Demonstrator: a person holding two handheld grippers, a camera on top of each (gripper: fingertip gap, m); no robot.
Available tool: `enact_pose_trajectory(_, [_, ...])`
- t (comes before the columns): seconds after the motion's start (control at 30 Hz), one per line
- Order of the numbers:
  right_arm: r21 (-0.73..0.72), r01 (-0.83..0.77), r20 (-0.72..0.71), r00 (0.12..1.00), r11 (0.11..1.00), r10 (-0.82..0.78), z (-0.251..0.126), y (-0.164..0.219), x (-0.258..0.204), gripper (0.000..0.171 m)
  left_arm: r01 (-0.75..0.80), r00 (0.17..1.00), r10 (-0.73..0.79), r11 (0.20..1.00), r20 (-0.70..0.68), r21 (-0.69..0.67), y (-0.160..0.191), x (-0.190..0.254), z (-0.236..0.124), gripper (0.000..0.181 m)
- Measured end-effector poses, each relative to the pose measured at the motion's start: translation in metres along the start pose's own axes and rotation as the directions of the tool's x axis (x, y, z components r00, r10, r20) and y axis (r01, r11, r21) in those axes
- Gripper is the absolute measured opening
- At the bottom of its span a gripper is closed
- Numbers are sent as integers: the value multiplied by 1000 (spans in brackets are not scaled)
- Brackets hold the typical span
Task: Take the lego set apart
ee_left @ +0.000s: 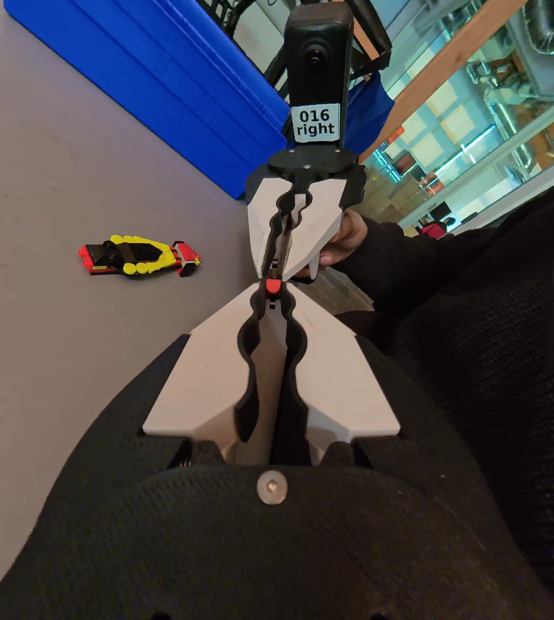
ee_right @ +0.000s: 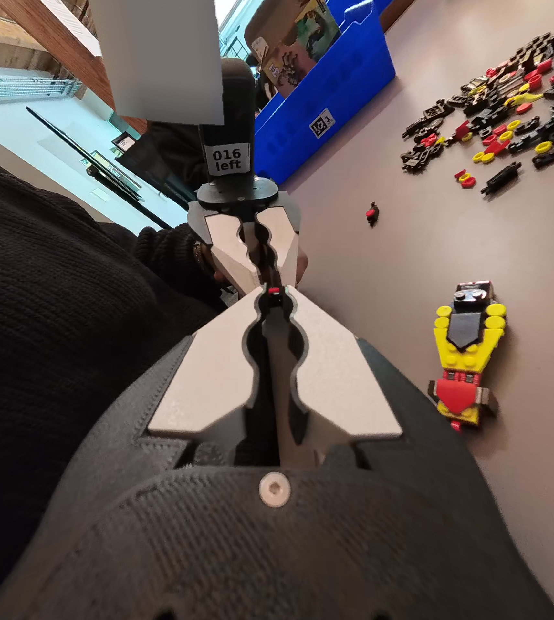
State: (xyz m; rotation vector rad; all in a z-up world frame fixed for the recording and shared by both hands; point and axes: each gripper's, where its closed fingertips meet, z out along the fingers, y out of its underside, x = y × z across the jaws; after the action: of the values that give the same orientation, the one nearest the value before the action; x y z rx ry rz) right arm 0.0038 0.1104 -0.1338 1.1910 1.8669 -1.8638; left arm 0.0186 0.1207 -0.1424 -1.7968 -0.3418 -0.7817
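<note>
Pinching a tiny red-and-black lego bit (ee_left: 272, 289) between them, both grippers are meeting tip to tip, held up off the tabletop (ee_left: 50, 167). Left gripper (ee_left: 272, 295) is clamping one end, right gripper (ee_right: 272, 295) the other, jaws nearly shut on it. The rest of the set, a yellow, red and black model (ee_right: 463, 352), is lying flat on the tabletop, well apart from the grippers. A pile of loose pieces (ee_right: 503, 110) is sitting farther off, near a blue bin (ee_right: 319, 110), w/ one stray red piece (ee_right: 372, 213) between.

The bit looks light, stiff, slick plastic, prob. two parts snapped together. Best hold is on its flat sides, close to the seam, pulling straight apart; a twist could pop it out and send it flying.
</note>
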Motion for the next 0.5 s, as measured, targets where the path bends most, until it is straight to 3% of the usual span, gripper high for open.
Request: enact_pose_trajectory(0.5, [53,-107,91,991,993,102,-5,-8,-4,0,98,994,-91,989,-63,115,-21,0,-14,5])
